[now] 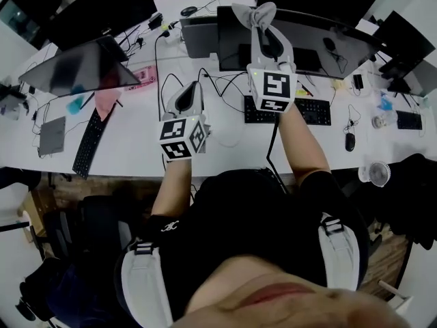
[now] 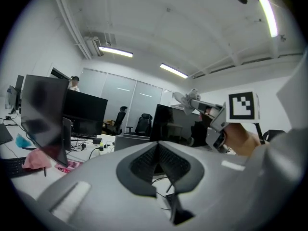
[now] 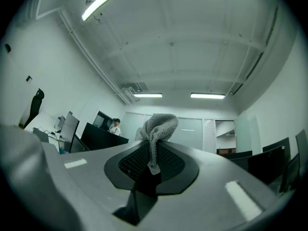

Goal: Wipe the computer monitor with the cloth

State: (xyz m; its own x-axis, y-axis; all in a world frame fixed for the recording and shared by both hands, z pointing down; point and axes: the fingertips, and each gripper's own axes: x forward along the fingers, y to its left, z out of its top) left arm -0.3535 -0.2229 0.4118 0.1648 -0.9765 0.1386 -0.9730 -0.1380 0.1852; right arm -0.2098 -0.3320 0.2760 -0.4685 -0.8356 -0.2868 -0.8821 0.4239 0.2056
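Note:
A grey cloth (image 1: 254,16) is pinched in my right gripper (image 1: 262,29), which is raised in front of the top edge of the wide dark monitor (image 1: 328,39) at the back of the white desk (image 1: 136,149). In the right gripper view the cloth (image 3: 159,125) bunches above the shut jaws of the right gripper (image 3: 153,150), which points up at the ceiling. My left gripper (image 1: 187,93) hovers lower over the desk, left of the monitor, shut with nothing in it. The left gripper (image 2: 158,147) faces the monitor (image 2: 175,124) and the raised cloth (image 2: 185,98).
A black keyboard (image 1: 290,109) and a mouse (image 1: 349,141) lie below the monitor, with cables between. Another monitor (image 1: 75,70), a pink cloth (image 1: 106,101) and a second keyboard (image 1: 89,142) are at the left. A small white fan (image 1: 374,174) sits at the desk's right edge.

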